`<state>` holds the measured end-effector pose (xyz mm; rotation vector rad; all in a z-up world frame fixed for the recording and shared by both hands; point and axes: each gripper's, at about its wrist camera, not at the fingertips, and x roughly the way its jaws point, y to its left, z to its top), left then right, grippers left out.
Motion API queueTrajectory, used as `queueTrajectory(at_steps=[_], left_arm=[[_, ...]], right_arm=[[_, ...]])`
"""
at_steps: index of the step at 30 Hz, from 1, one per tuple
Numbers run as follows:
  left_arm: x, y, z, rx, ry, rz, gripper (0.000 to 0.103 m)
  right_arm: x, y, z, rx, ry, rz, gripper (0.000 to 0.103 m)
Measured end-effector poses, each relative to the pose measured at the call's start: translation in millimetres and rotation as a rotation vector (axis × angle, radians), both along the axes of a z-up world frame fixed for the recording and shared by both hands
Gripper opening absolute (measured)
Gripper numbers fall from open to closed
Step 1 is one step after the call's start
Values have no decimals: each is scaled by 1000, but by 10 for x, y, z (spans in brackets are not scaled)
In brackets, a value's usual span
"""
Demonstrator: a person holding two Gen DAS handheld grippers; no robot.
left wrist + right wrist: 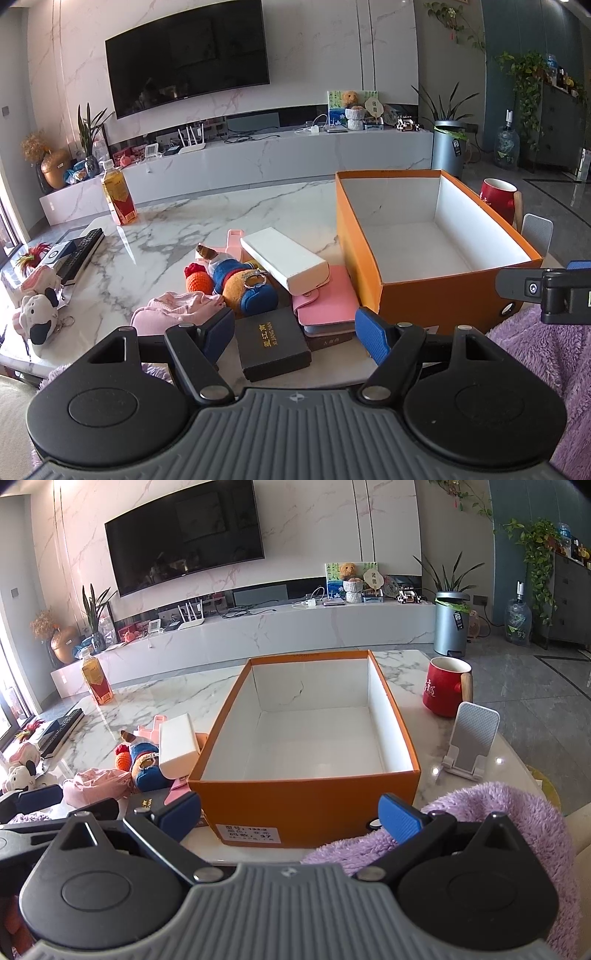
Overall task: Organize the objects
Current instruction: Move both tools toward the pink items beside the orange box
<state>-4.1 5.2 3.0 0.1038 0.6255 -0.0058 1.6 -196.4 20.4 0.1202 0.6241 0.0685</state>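
A marble worktop point(177, 221) holds an empty orange box point(306, 805), clutter heaped to its left. The left claw point(295, 332), wide and empty, is nearer, black case point(271, 343) dead ahead, long axis pointing away. The right claw point(290, 814), also wide, faces the box.

bright daylight from left window | table point(229, 206) glare | fisheye-bent edges — sharp

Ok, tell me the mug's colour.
Red mug, pale wooden handle; clearest in the right wrist view.

A home living room: wall-mounted television point(186, 61), marble media console point(280, 155), houseplants point(528, 77).
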Motion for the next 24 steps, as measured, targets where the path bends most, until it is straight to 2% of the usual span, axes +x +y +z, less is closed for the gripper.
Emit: queueTrajectory(at_steps=[20,24], left_arm=[[32,29,-36,0,30,4,85],[74,128,-50,-24,48,4,84]], right_arm=[[63,57,-69,-3,24,-3,102],[136,140,-94,-10,38,12,102]])
